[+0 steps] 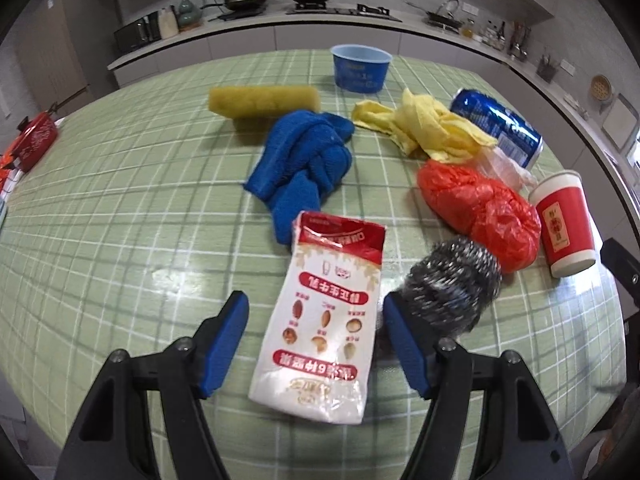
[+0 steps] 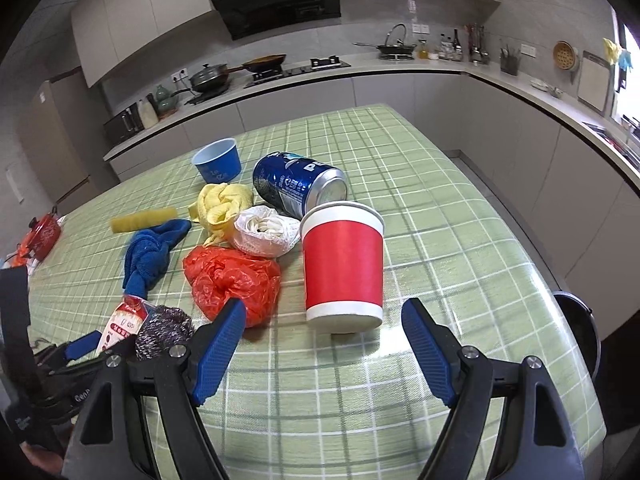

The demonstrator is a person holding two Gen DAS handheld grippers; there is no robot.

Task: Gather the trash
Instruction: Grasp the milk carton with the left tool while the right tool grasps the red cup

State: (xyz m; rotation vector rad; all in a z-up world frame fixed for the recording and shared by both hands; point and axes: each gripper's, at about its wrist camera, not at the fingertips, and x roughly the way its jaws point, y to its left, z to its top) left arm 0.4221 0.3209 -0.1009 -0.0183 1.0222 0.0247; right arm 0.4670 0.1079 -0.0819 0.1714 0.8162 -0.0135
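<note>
The setting is a kitchen with grey cabinets, a hob with pans and a range hood along the back wall. In front stands a worktop point(image 2: 440, 240) covered with a green checked cloth.

The left hand-held gripper point(image 1: 314, 304) points down at the worktop with its jaws apart. A red-and-white snack packet point(image 1: 324, 320) lies flat between the blue fingers point(image 1: 224, 344); the pads do not press on it. A steel scourer point(image 1: 452, 284) lies just beside the right finger, touching or nearly touching its tip.

The right hand-held gripper point(image 2: 324, 312) also stands open and holds nothing. A red paper cup point(image 2: 342, 264) stands upright on the worktop just ahead of the gap between its fingers, clear of both pads.

Other items on the worktop:
- A crumpled orange plastic bag point(image 2: 234, 280), left of the cup and next to the scourer.
- A blue drink can point(image 2: 298, 184) on its side, behind the cup.
- A white wad of netting point(image 2: 266, 232), beside the can.
- A yellow cloth point(image 1: 424, 128) and a knotted blue cloth point(image 1: 308, 164), near the middle.
- A yellow sponge roll point(image 1: 264, 100) and a blue bowl point(image 1: 360, 66), upright, at the far side.
- A red pot point(image 1: 36, 138), at the left edge.
</note>
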